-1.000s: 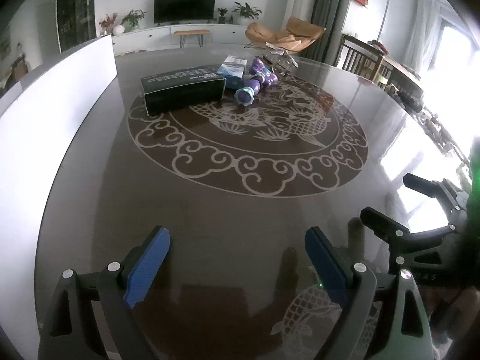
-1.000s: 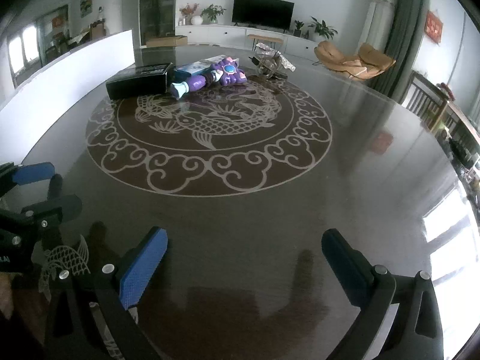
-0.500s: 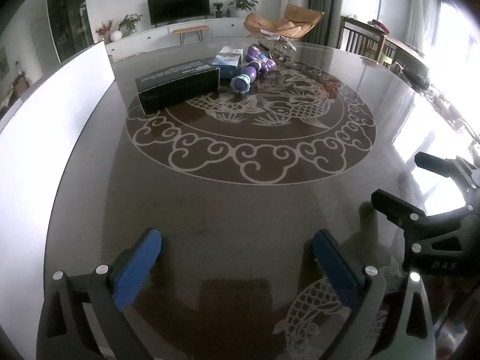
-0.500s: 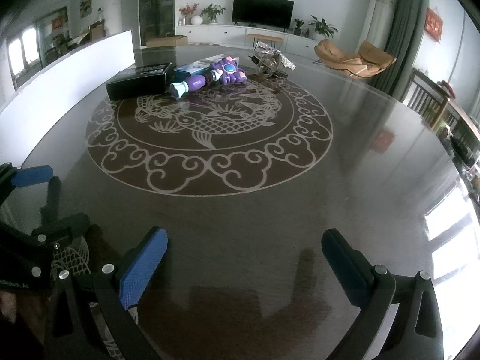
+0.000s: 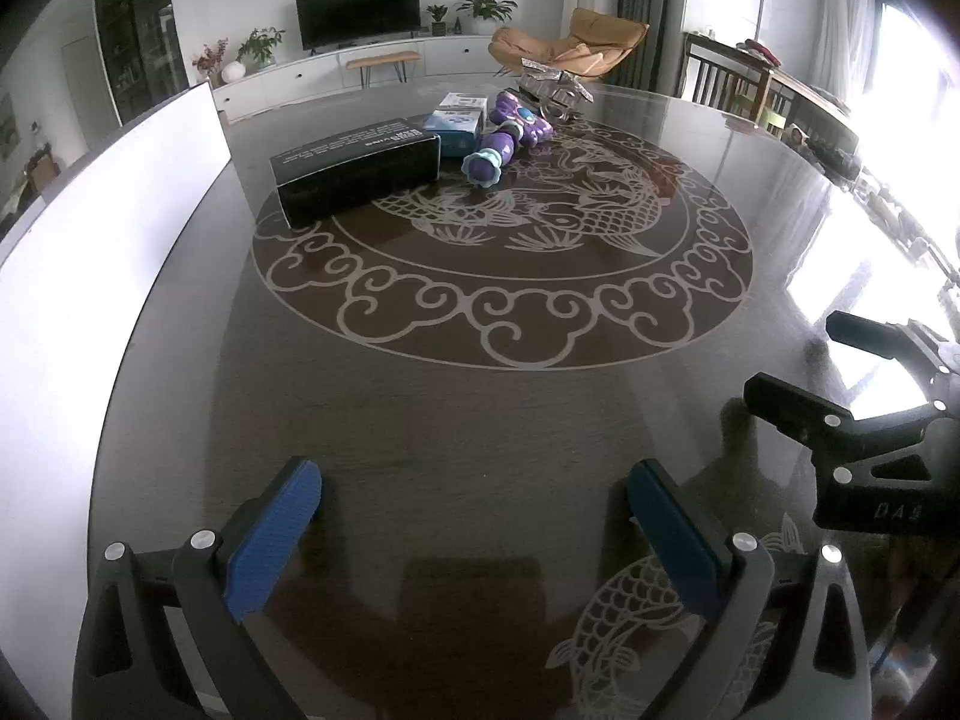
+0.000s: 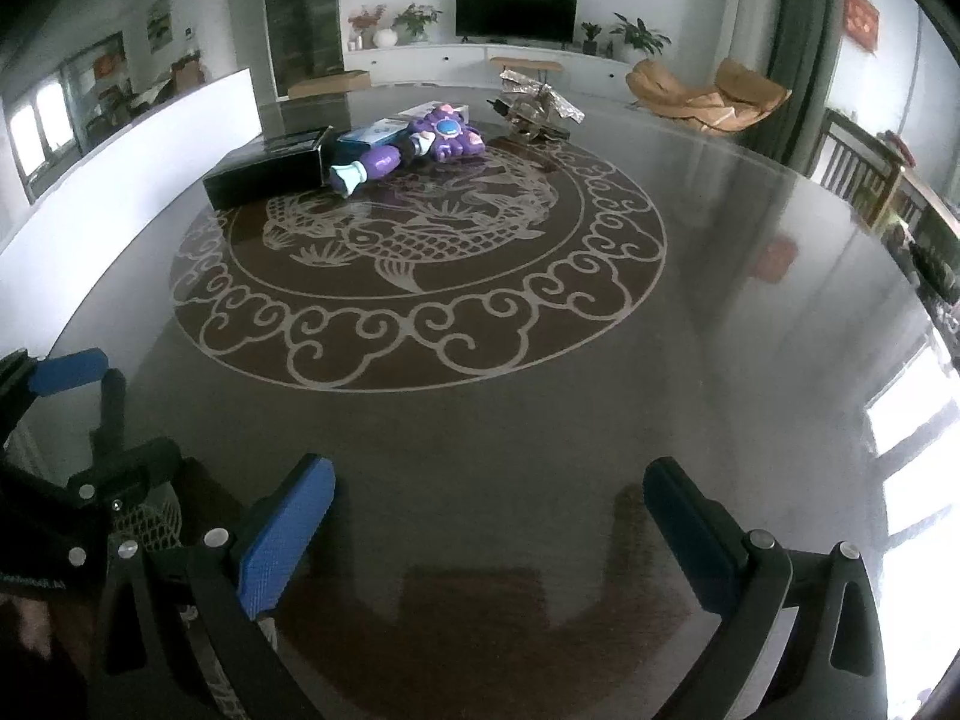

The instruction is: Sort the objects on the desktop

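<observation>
Since the earlier frame, the left gripper (image 5: 474, 516) has spread its blue pads further apart and tipped slightly, so the far objects sit a little higher in its view; the right gripper (image 6: 489, 516) shows no shift. Nothing on the table has changed place.

Inspection from left to right: a white panel (image 5: 120, 228) stands along the left edge of the dark glossy table (image 5: 480, 408). Next comes the black box (image 5: 354, 171), lying flat at the far left rim of the round fish-and-cloud inlay (image 5: 504, 264). Just beside its right end lies a small blue-and-white box (image 5: 456, 123). The purple toy (image 5: 510, 135) rests against that box, its flower-shaped end pointing toward the inlay's centre. Behind and right of it sits a crinkled silver-foil object (image 5: 555, 84), close to the toy; whether they touch cannot be told.

Both grippers hover over the near, bare part of the table, well apart from the objects. The left gripper's jaws stand fully wide with nothing between them. The right gripper, seen at the right edge of the left view, is likewise wide apart and holds nothing.
</observation>
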Demonstrator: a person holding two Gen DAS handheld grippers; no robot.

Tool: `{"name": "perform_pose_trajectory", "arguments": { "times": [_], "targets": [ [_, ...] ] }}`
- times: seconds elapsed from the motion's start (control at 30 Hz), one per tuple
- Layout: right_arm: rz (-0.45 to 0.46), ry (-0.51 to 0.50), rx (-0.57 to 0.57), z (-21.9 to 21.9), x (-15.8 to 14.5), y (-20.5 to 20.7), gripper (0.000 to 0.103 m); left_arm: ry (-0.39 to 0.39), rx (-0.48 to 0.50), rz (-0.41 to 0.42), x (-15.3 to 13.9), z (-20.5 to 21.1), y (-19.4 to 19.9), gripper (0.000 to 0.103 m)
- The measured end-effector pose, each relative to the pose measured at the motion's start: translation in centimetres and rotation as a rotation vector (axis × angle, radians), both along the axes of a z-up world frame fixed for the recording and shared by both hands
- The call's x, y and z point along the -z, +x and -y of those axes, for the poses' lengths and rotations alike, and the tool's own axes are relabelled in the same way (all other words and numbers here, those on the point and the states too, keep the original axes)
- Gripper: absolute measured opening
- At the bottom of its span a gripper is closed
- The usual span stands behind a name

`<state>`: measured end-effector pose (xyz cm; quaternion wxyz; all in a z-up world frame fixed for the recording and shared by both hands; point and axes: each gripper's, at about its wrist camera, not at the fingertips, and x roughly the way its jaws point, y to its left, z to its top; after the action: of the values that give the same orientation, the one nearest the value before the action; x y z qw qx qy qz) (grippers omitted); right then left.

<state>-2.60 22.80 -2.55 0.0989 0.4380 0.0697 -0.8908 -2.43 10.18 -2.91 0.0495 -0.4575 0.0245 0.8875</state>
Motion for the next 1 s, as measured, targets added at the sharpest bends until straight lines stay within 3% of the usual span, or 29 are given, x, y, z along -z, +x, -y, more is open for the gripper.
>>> {"name": "perform_pose_trajectory", "arguments": {
  "times": [1.0],
  "targets": [
    [0.016, -0.019, 0.001, -0.25, 0.15, -0.3, 0.103, 0.002, 0.001, 0.001, -0.09, -0.07, 0.04, 0.103]
  ]
}}
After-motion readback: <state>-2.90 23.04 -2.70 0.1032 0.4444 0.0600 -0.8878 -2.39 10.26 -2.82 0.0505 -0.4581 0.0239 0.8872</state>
